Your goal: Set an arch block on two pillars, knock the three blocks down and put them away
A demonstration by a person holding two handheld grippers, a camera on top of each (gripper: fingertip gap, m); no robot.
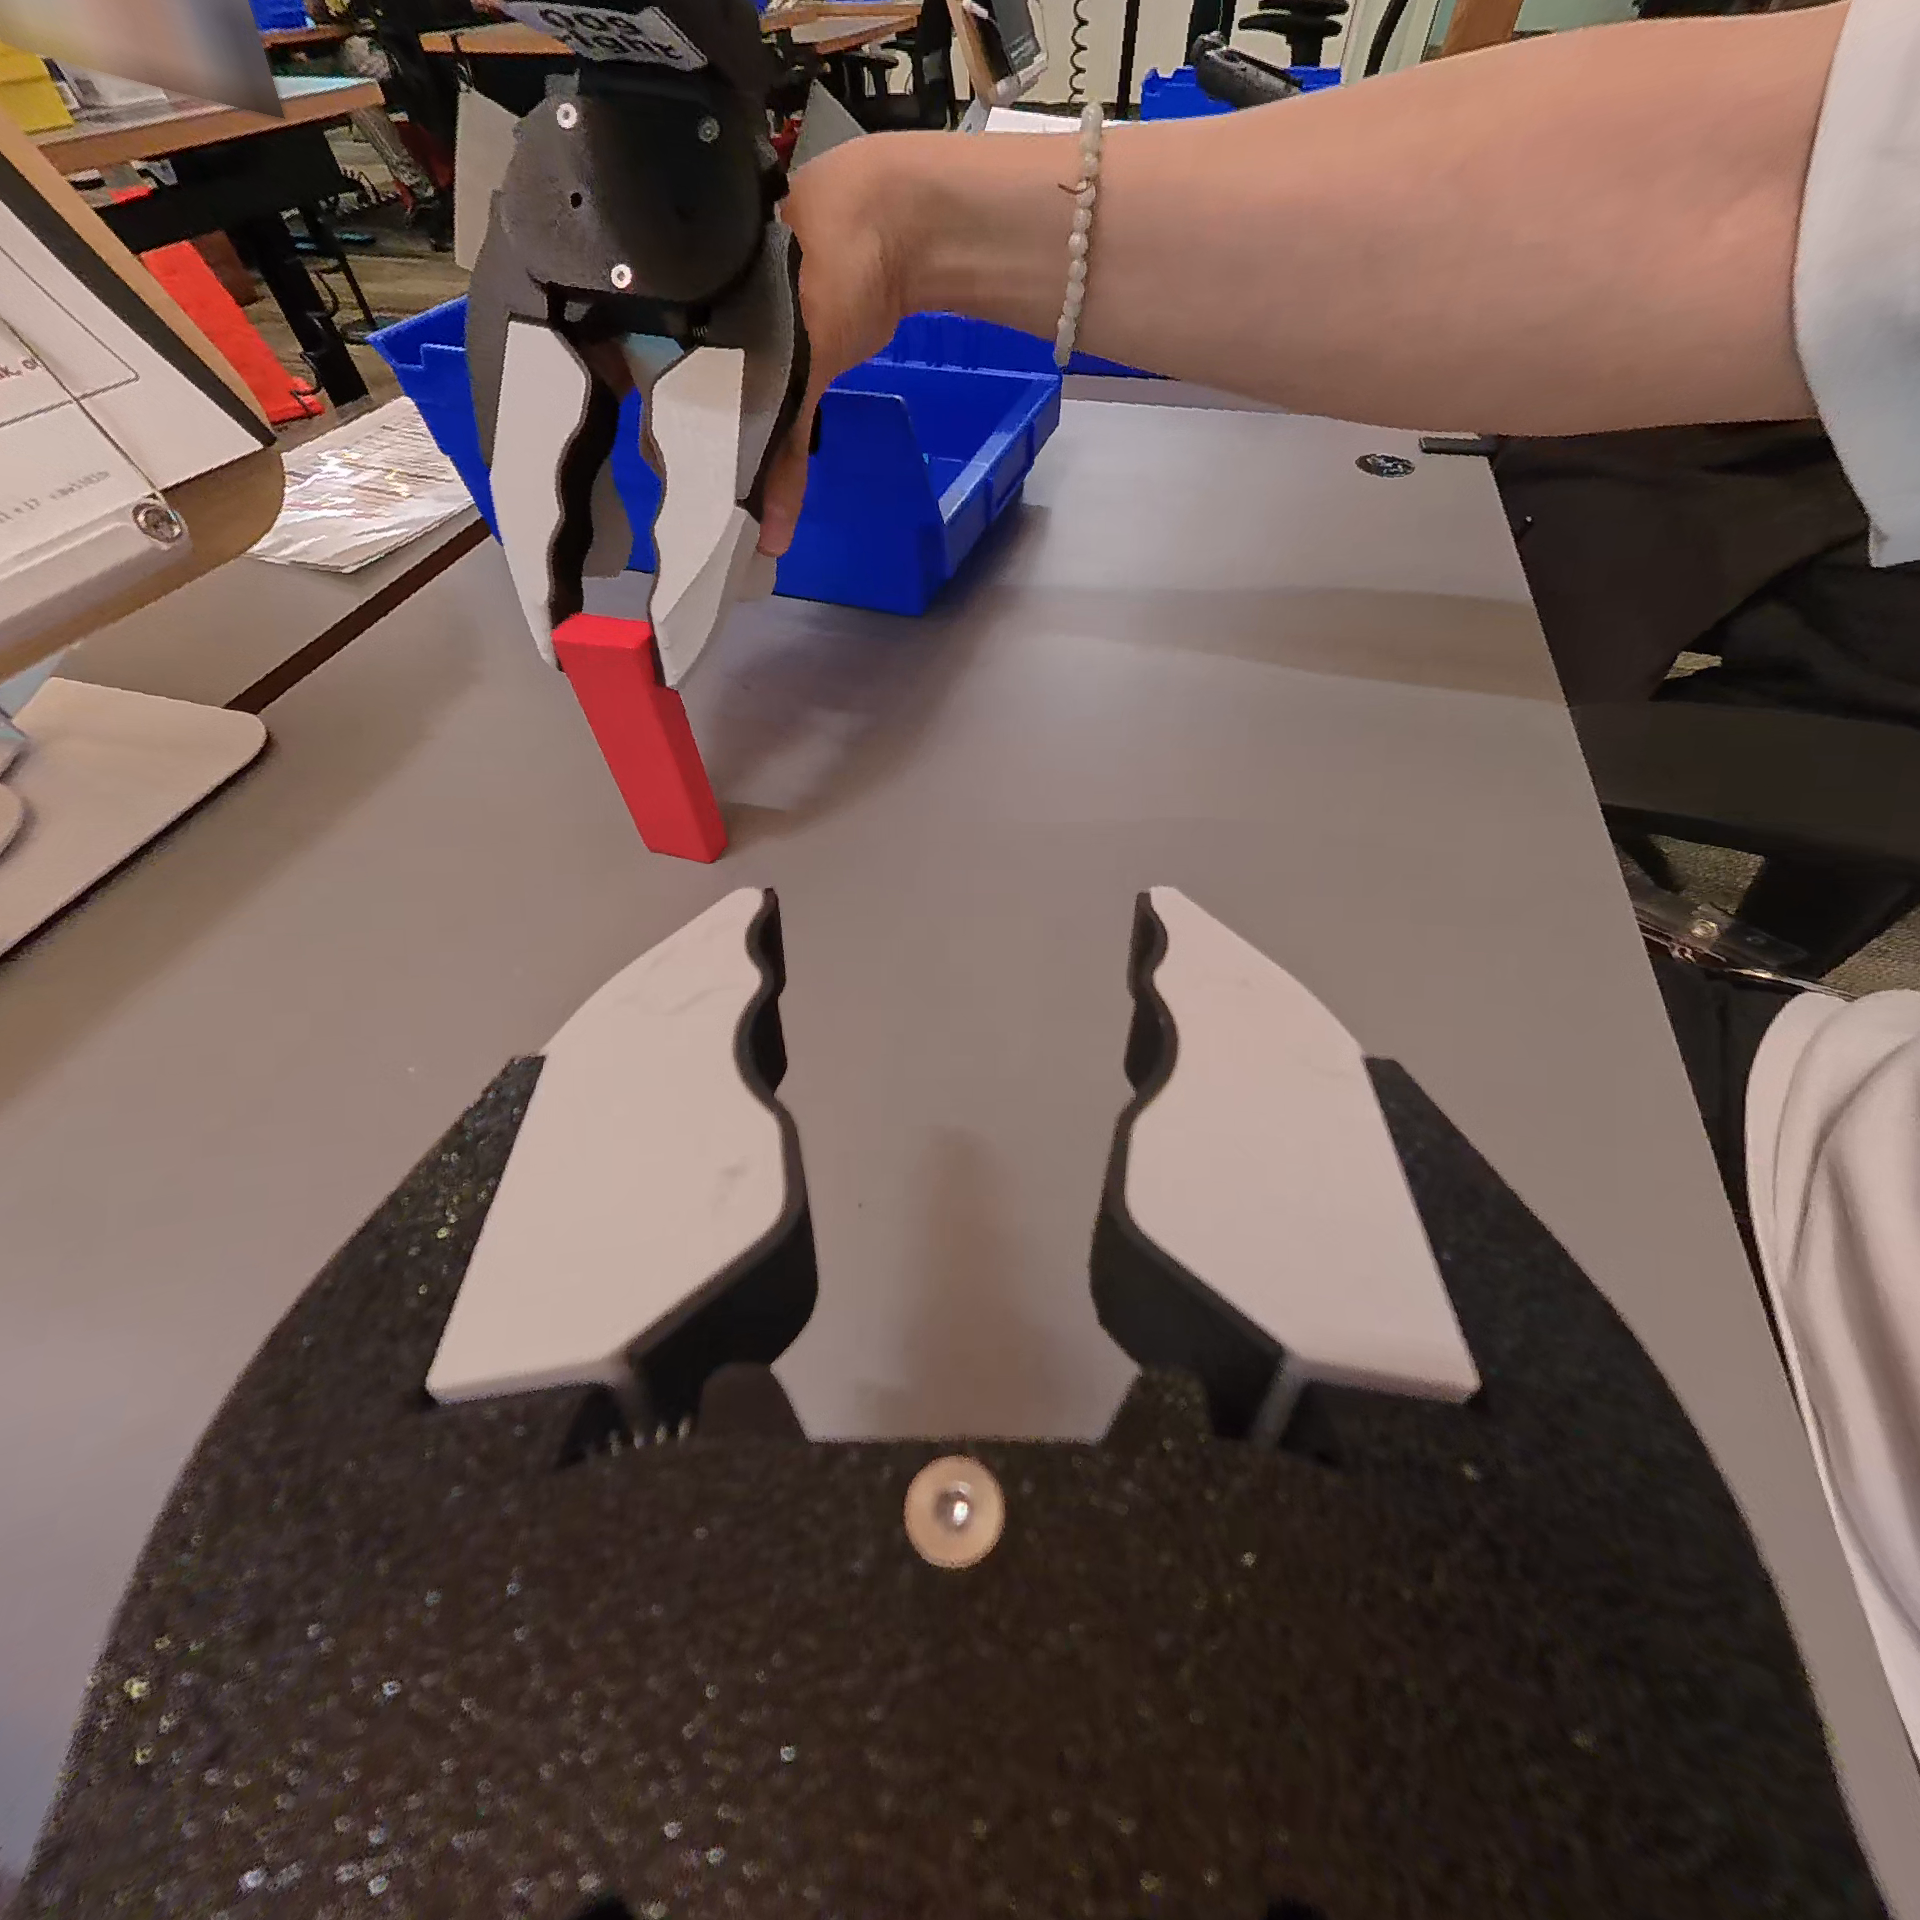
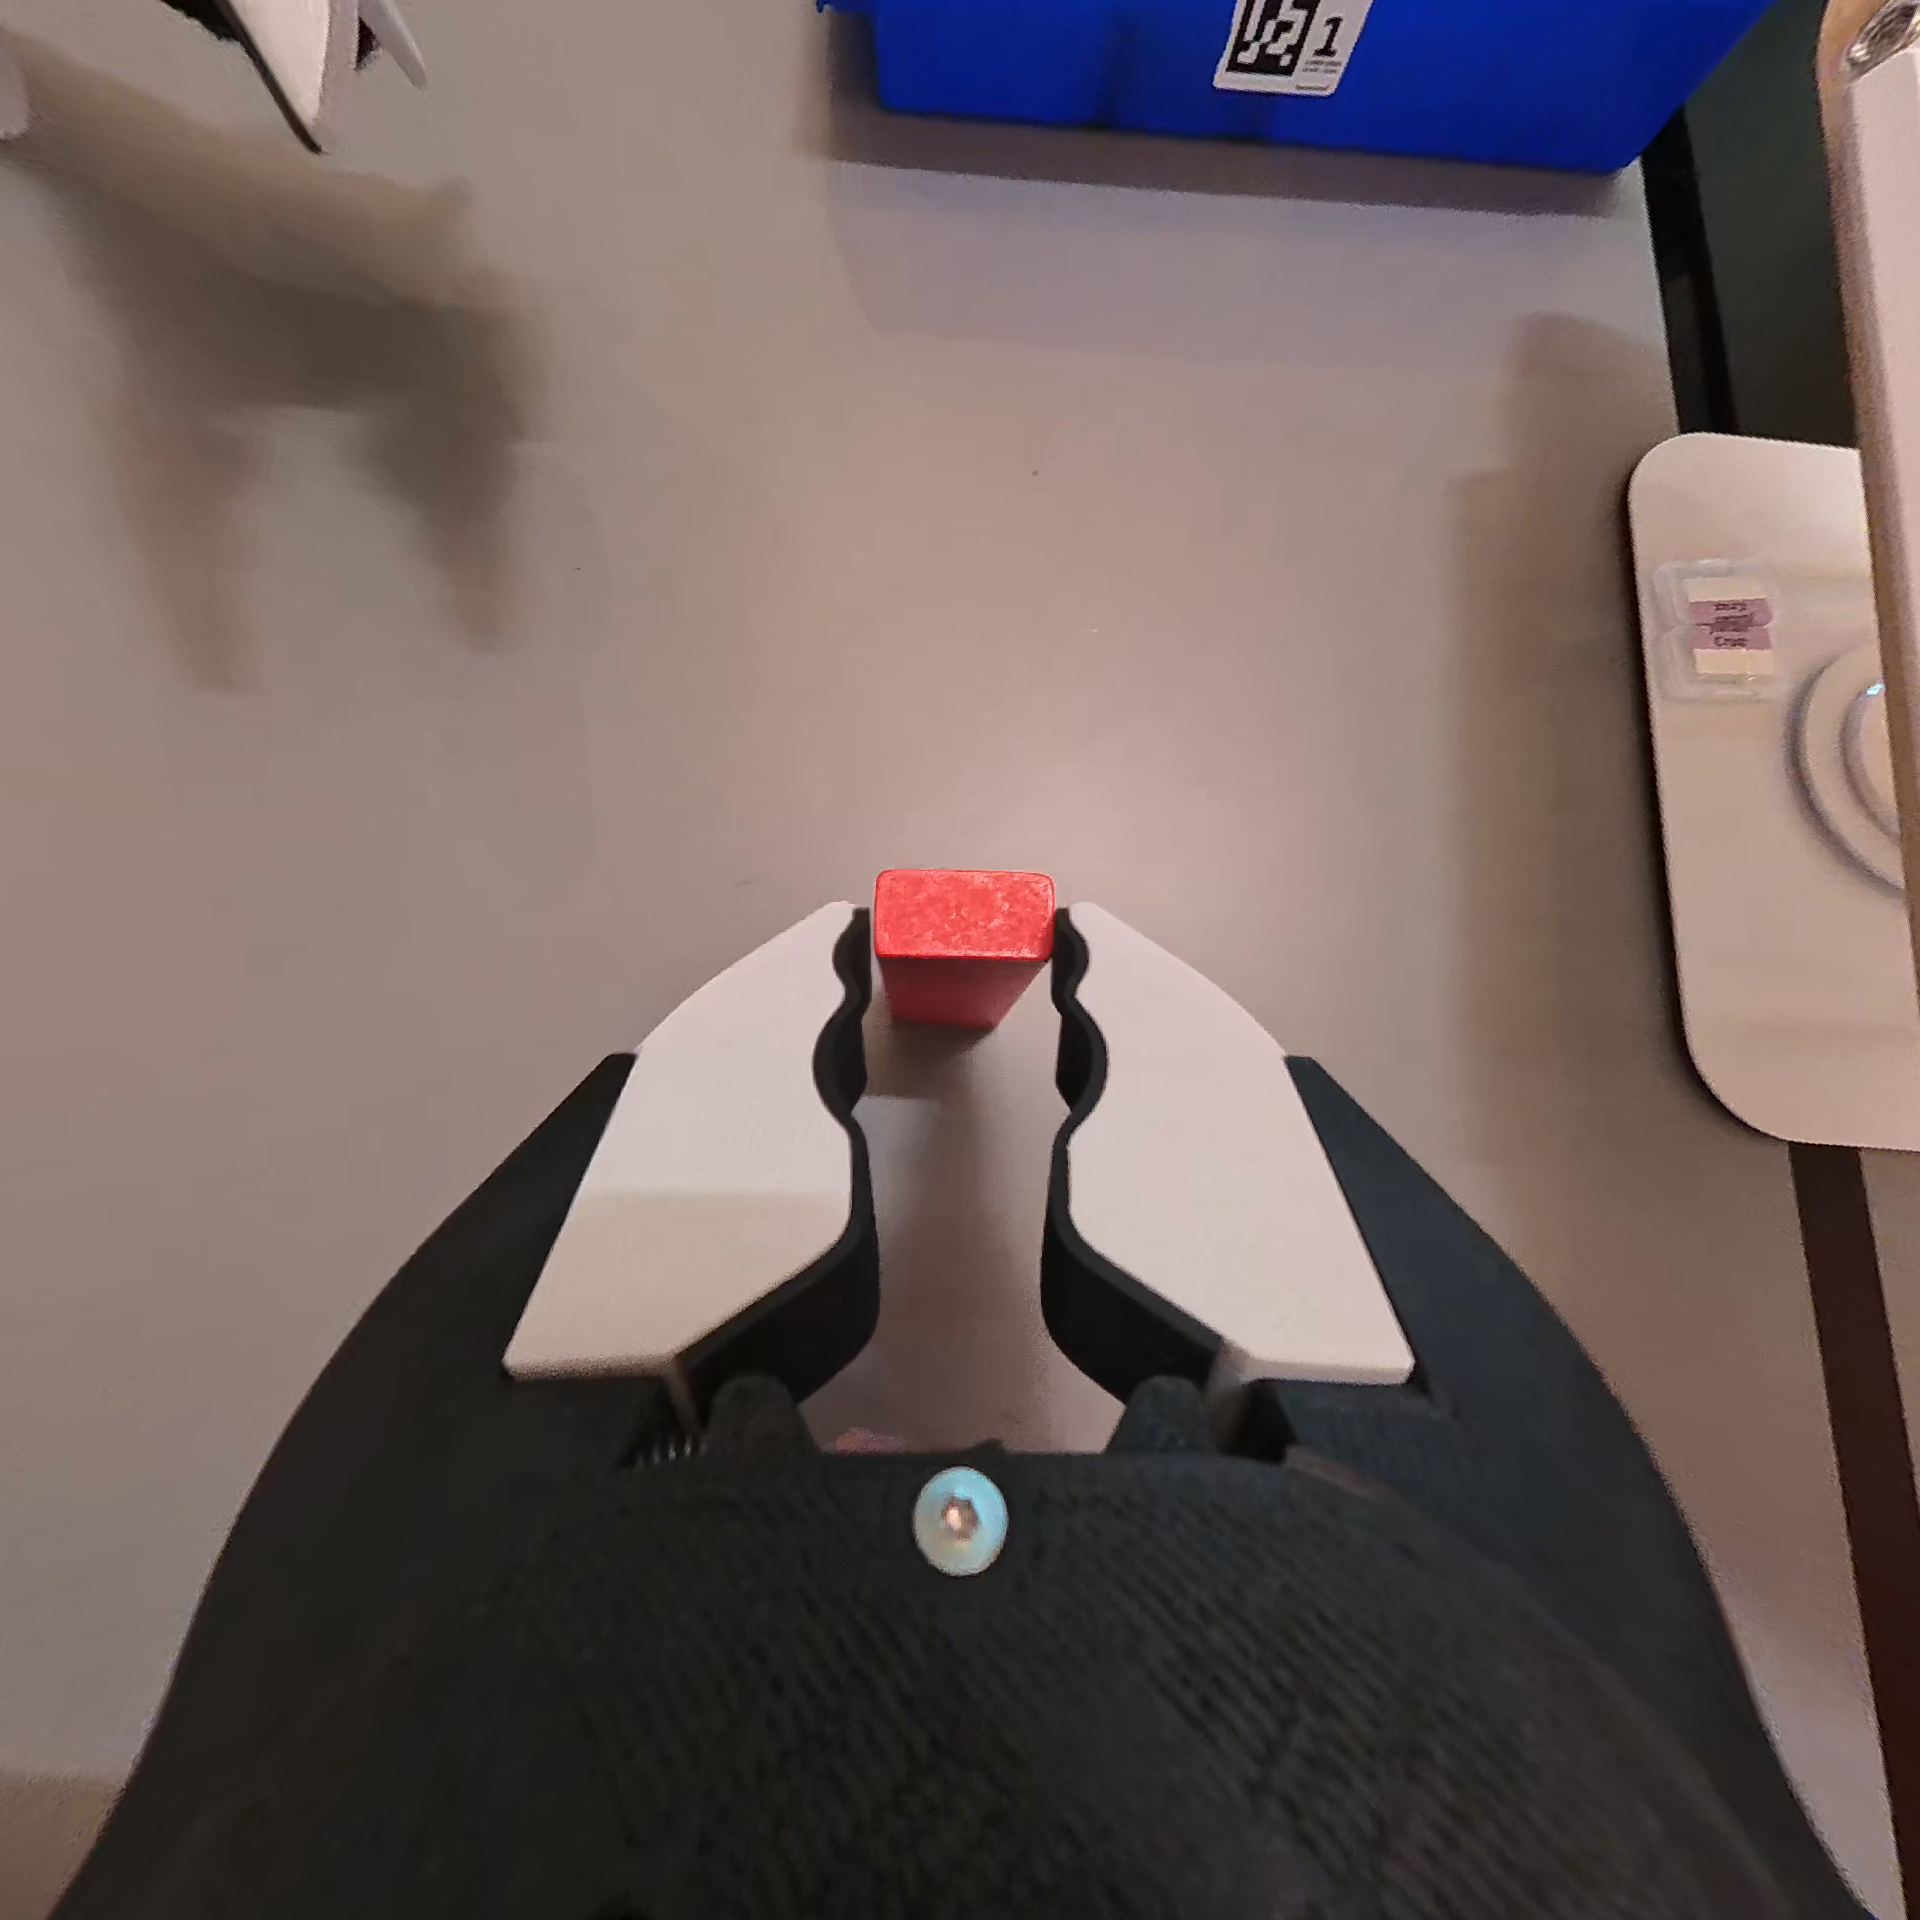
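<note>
Red block (image 1: 642, 734), one only, a long rectangular bar, is pinched at its upper end between the two white fingertips of the right gripper (image 1: 613, 649). It hangs tilted, its lower end at or just above the grey table (image 1: 1143, 727); whether it touches cannot be told. In the right wrist view the block (image 2: 961, 935) shows end-on, with both fingers pressed against its sides. A person's hand (image 1: 862, 281) with one beaded bracelet holds that gripper from above.

Left gripper (image 1: 956, 904) has its two fingers spread wide with nothing between them, hovering over bare table, the block just ahead of its tips and slightly to their left.

One blue bin (image 1: 935, 488) sits behind the right gripper. One white flat base (image 2: 1787, 790) lies to the right of the right gripper's fingers.
</note>
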